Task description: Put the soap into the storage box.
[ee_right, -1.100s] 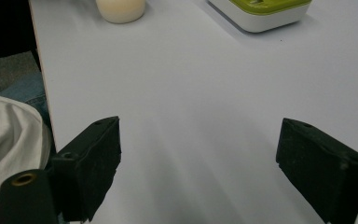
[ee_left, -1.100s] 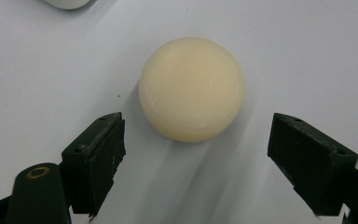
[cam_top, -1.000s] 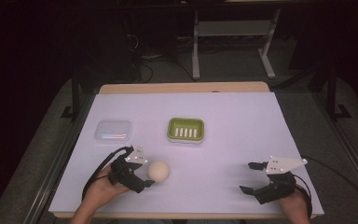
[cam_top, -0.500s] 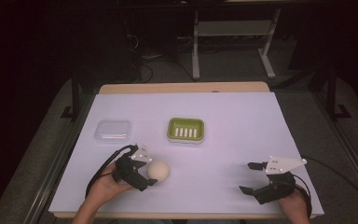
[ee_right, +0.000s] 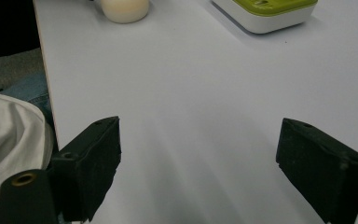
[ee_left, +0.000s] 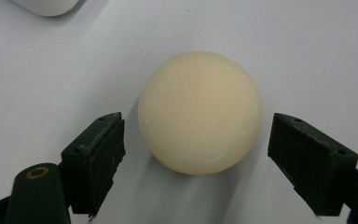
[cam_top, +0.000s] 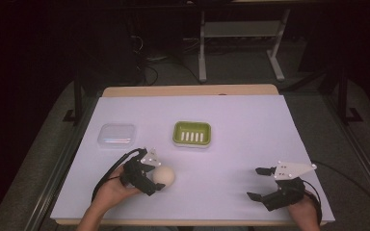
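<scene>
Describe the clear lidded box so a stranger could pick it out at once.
On the white-topped table, look at the far left, left of the green slotted soap dish. The small clear plastic rectangular box lies flat there. It alone is see-through; the round cream soap ball nearby is opaque.

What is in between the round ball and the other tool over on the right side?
Nothing. In the high view, only bare white table lies between the cream ball and the right tool, which is open.

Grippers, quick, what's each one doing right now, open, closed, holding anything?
Left gripper: open, jaws either side of the cream ball, not clamped on it.
Right gripper: open, holding nothing, over bare table.
</scene>
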The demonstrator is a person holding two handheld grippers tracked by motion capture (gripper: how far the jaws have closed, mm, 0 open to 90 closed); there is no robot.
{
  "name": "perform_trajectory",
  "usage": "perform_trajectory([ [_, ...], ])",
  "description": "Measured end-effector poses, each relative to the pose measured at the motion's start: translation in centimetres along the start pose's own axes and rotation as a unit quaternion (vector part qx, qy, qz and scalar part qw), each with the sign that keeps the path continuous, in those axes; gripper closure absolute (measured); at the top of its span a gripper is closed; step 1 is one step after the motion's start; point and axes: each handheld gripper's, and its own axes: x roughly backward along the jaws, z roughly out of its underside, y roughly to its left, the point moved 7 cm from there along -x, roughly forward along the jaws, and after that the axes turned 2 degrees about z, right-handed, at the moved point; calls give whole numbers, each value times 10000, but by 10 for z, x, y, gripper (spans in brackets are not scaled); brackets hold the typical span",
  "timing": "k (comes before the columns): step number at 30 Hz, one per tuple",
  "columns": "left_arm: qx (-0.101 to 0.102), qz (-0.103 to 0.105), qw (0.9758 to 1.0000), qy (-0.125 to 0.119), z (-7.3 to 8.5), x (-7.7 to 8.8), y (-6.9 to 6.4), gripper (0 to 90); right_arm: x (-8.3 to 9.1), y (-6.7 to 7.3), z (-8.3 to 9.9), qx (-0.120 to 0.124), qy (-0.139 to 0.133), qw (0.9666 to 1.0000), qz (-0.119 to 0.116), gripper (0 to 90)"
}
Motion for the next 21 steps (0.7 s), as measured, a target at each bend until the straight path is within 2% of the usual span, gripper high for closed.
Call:
perform_trajectory([
  [8,-59,-5,9999,101,-1,-5,2,182,0,0,0,18,-2,10000,-1,131],
  [10,3,33,9999,109,-2,-7,2,182,0,0,0,18,0,10000,-1,131],
  [13,-55,58,9998,160,-2,-8,3,180,0,0,0,19,-9,10000,0,131],
  [21,-53,99,9996,257,-2,-13,1,180,-1,0,-1,36,-10,10000,-4,131],
])
